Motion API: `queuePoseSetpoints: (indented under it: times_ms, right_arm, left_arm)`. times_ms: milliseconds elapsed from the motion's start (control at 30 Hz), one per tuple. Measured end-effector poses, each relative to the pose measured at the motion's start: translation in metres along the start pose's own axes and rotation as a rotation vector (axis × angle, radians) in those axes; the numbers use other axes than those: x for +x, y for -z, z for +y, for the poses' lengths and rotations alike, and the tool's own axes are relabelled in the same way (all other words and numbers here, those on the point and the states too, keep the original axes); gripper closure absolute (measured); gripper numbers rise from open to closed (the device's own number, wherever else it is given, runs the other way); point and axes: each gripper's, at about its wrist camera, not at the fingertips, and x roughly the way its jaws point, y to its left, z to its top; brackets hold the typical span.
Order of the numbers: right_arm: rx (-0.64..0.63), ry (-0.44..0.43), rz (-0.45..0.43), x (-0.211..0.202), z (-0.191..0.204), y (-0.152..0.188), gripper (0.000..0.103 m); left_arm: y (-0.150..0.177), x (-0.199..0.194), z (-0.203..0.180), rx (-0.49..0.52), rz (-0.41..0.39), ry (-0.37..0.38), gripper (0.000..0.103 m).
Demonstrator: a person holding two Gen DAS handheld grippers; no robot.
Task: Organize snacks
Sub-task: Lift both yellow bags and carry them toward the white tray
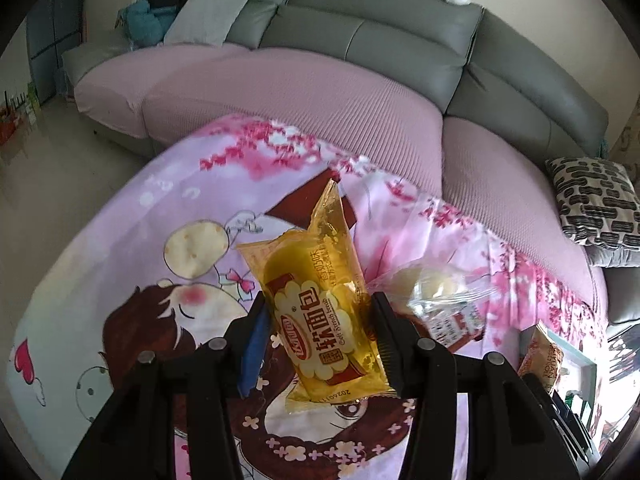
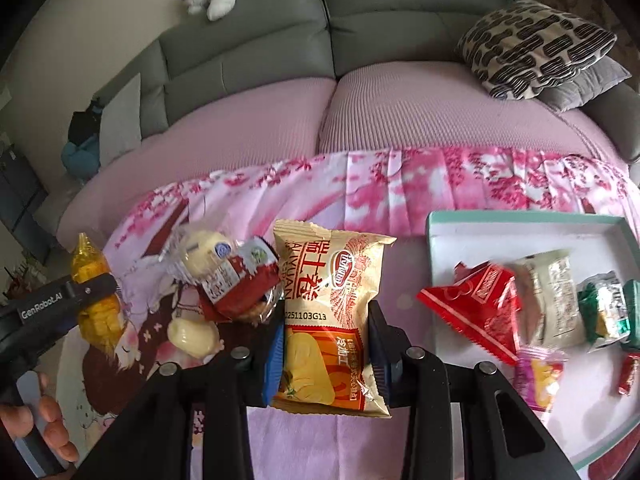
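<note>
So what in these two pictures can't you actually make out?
- Tray, right wrist view: near and right sides cut off by the picture edge.
- Small red packet, same view: too small and blurred to read.
- Clear-wrapped buns, left wrist view: blurred, partly behind the left gripper.
- Yellow bread packet: date print partly hidden by its crumpled seal.

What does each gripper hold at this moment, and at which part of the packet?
The left gripper holds the yellow bread packet across its middle. The right gripper holds the beige snack packet by its two side edges, below the middle.
</note>
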Motion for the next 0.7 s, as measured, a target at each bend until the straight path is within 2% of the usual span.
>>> queuePoseSetpoints:
  times_ms: [400,700]
  right_arm:
    - [0.035,0.006,-0.068,-0.037,-0.021,-0.014,0.064]
    - [0.104,0.044,-0.097,-0.054,-0.060,-0.021,0.064]
  left_arm:
    - [-0.004,-0.049,-0.039,0.078,-0.118,0.060,0.052]
    - [0.009,-0.062,-0.092,0.189,-0.140,0.125,0.052]
